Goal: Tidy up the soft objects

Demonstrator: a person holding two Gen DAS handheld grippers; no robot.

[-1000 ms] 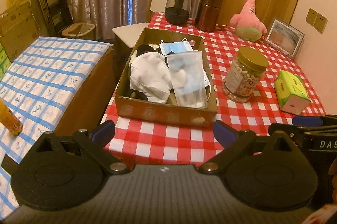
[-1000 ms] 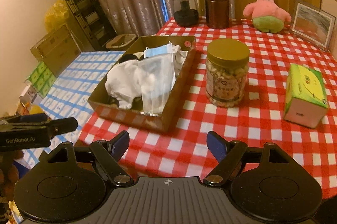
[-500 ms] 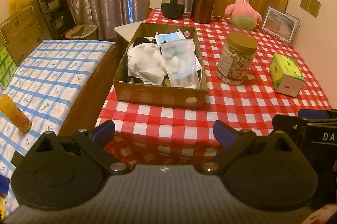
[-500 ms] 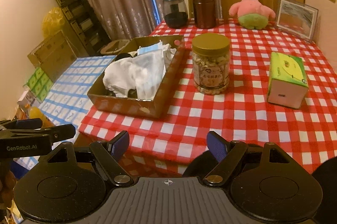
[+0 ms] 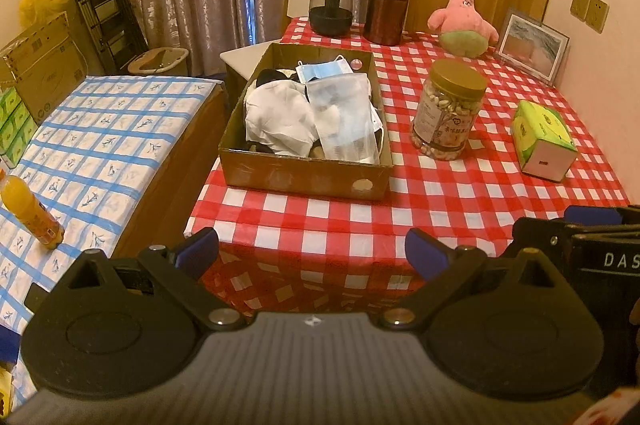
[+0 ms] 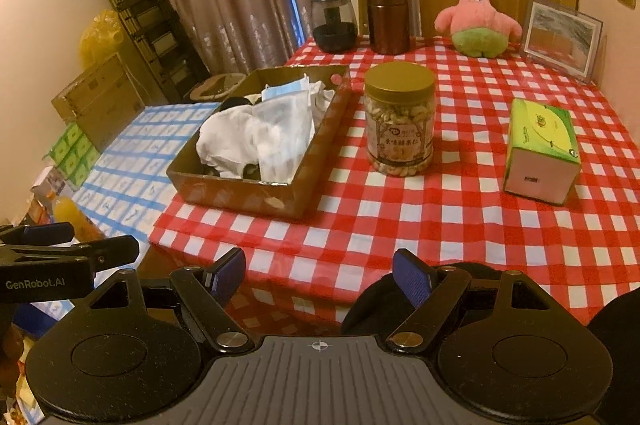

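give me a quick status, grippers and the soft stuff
Left hand-held gripper and right hand-held gripper open, empty, short of the table. Soft items piled in cardboard box. Nothing in the way.

- Right gripper, bottom centre, jaws apart and empty.
- Cardboard box of cloths, centre left.
- Nut jar just right of it.

"GenRobot.AI" on left gripper

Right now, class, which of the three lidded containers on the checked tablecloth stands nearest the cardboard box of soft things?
The clear nut jar with the gold lid, just right of the cardboard box. The dark glass canister and brown metal canister stand at the far edge.
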